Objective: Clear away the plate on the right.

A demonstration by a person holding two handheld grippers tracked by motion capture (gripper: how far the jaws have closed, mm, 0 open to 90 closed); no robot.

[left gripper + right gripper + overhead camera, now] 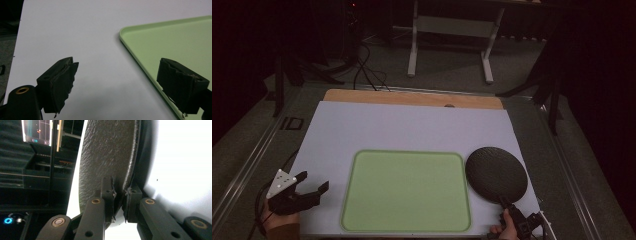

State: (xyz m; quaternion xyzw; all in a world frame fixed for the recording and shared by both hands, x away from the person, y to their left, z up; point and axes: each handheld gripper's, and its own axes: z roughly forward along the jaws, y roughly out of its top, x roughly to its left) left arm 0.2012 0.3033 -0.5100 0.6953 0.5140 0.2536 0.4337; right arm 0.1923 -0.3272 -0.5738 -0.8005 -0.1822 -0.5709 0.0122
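Note:
A round black textured plate (496, 173) hangs at the right of the white board, beside the light green tray (362, 200). My right gripper (507, 204) is shut on the plate's near rim; the right gripper view shows both jaws pinching the rim of the plate (107, 157), which stands on edge in that turned view. My left gripper (315, 182) rests at the board's left near corner, open with nothing between its fingers (62, 80). The tray's corner (140, 35) lies just right of it.
The white board (412, 125) lies on a wooden table (412, 98) with a dark floor around it. A white table frame (452, 30) stands beyond, with cables (367, 70) on the floor. A lit screen (37, 131) shows in the right gripper view.

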